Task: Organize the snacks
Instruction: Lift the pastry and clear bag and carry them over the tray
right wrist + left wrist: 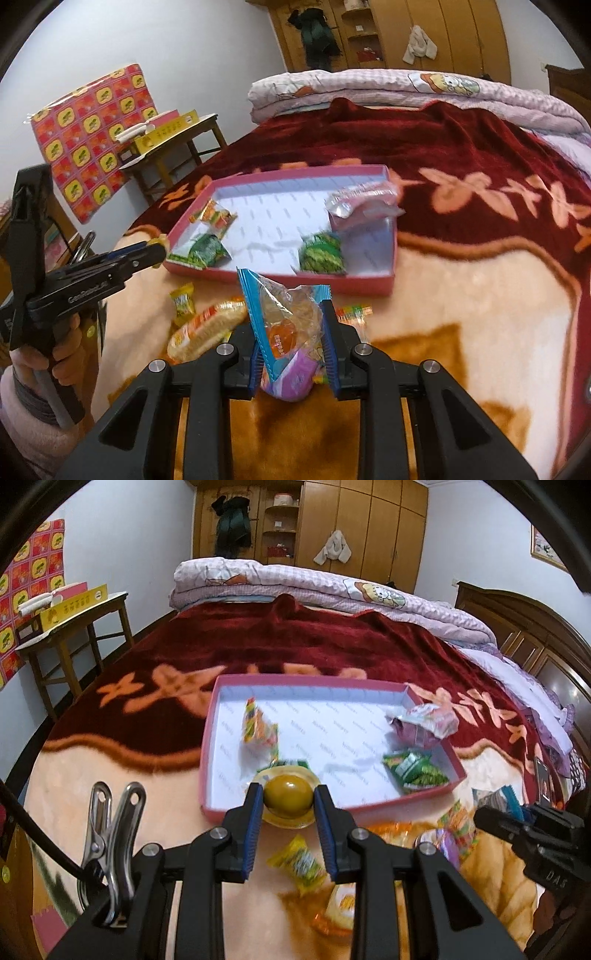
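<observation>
Both tongs loaded, snacks bound for the box!

Left tongs (289, 797) pinch a round yellow-green jelly cup (288, 798) at the shallow pink cardboard box (424, 800) rim; right tongs (290, 332) pinch a clear blue-edged snack packet (284, 317) just short. Next, probably: carry over, release inside.

Both views are evenly lit by soft indoor light, bright enough to show colours clearly. Shadows are faint; a pale one lies inside the pink box (424, 698) beneath its snack packets. Packets in front of the box look smeared by motion blur. Fisheye distortion bends the bed (332, 638) and walls, and black vignetting darkens every corner.
</observation>
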### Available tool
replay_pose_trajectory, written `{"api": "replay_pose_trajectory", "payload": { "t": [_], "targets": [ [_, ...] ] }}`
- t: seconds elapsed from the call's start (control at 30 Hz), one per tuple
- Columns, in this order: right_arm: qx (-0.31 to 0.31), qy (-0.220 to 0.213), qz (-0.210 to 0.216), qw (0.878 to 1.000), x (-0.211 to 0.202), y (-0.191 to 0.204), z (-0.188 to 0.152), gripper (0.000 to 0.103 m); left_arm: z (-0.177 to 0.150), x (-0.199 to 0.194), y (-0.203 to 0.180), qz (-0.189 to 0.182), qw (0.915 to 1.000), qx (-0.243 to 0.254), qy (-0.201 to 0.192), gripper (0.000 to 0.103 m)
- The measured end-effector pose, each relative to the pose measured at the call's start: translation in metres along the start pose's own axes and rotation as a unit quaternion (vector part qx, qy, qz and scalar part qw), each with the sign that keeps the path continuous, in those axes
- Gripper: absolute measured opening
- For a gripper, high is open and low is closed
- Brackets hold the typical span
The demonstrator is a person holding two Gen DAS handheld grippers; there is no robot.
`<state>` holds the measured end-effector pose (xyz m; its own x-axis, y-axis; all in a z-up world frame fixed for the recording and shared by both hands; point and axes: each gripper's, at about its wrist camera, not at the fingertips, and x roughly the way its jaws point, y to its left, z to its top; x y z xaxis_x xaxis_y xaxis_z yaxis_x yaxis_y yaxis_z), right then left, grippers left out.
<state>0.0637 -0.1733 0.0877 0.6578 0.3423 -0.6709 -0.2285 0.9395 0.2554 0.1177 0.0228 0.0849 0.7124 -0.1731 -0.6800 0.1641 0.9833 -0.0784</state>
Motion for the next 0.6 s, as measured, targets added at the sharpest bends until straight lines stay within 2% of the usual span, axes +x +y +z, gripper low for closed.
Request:
{"api": "replay_pose_trajectory", "payload": {
  "t": [0.4, 0.5, 0.6],
  "targets": [
    [0.001, -0.007, 0.011, 1.000, 0.021, 0.003, 0.026, 0.028, 0.016, 0.030, -0.025, -0.019, 0.9998, 0.007, 0.009, 0.029],
    [0.008, -0.010, 0.002, 1.000, 0.023, -0.002, 0.027, 0.028, 0.018, 0.037, -0.030, -0.021, 0.9996, 0.011, 0.013, 0.029],
    [0.009, -0.012, -0.025, 1.000, 0.024, -0.010, 0.029, 0.028, 0.017, 0.046, -0.030, -0.022, 0.9995, 0.009, 0.021, 0.030]
  ]
}}
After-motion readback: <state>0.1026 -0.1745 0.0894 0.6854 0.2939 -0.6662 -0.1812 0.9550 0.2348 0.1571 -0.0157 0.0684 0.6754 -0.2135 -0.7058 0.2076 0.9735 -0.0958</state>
